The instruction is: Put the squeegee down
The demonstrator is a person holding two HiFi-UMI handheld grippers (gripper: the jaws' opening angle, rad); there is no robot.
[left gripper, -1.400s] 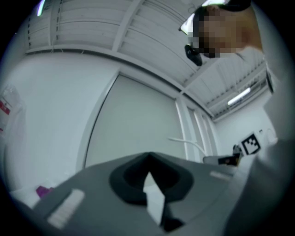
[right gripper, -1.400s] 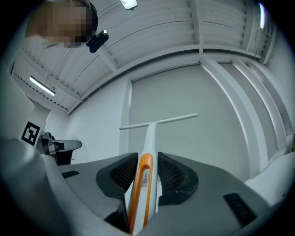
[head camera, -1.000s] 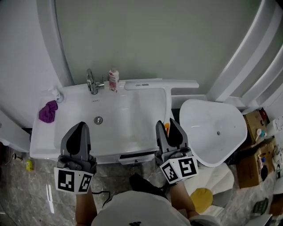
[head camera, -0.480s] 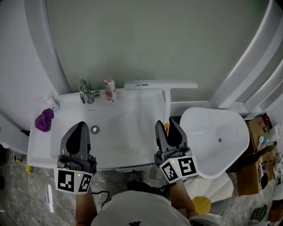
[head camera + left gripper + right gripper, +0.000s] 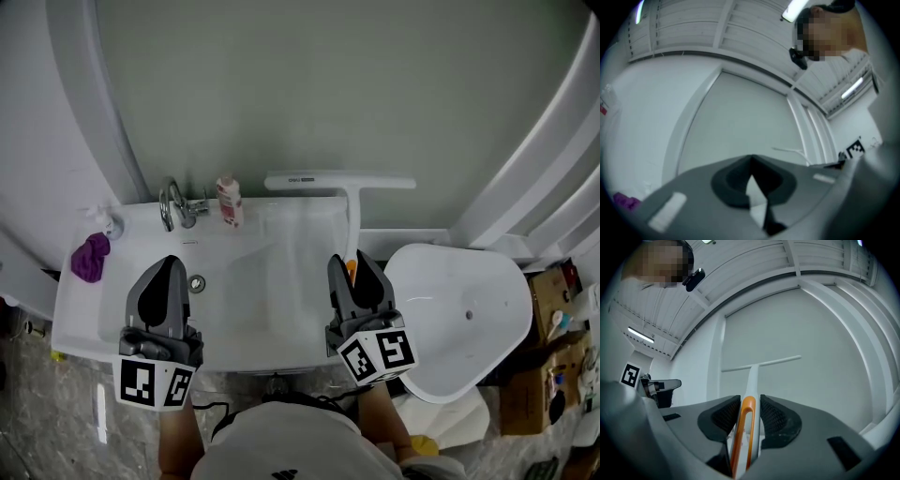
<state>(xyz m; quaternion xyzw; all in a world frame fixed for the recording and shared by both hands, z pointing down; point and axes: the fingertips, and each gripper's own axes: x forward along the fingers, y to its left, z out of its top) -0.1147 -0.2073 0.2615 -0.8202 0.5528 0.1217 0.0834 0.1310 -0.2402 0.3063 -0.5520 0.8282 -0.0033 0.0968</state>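
Note:
The squeegee (image 5: 353, 217) is white and T-shaped, with an orange loop handle (image 5: 744, 427). My right gripper (image 5: 355, 272) is shut on that handle over the right end of the white sink (image 5: 75, 323). In the right gripper view the shaft runs straight ahead from my right gripper (image 5: 750, 404), and the blade (image 5: 761, 364) lies level in front of the grey-green wall panel. The blade (image 5: 339, 180) sits just above the sink's back edge. My left gripper (image 5: 166, 272) hovers over the sink's left half. In its own view the left gripper (image 5: 751, 161) is shut with nothing in it.
At the back of the sink stand a chrome tap (image 5: 173, 204) and a small bottle (image 5: 228, 200). A purple cloth (image 5: 90, 257) lies on its left corner. A white rounded basin (image 5: 459, 309) sits to the right, with cardboard boxes (image 5: 530, 380) beyond it.
Both grippers have moved forward over the sink toward the wall. The squeegee went with the right one, and its blade now sits past the sink's back edge.

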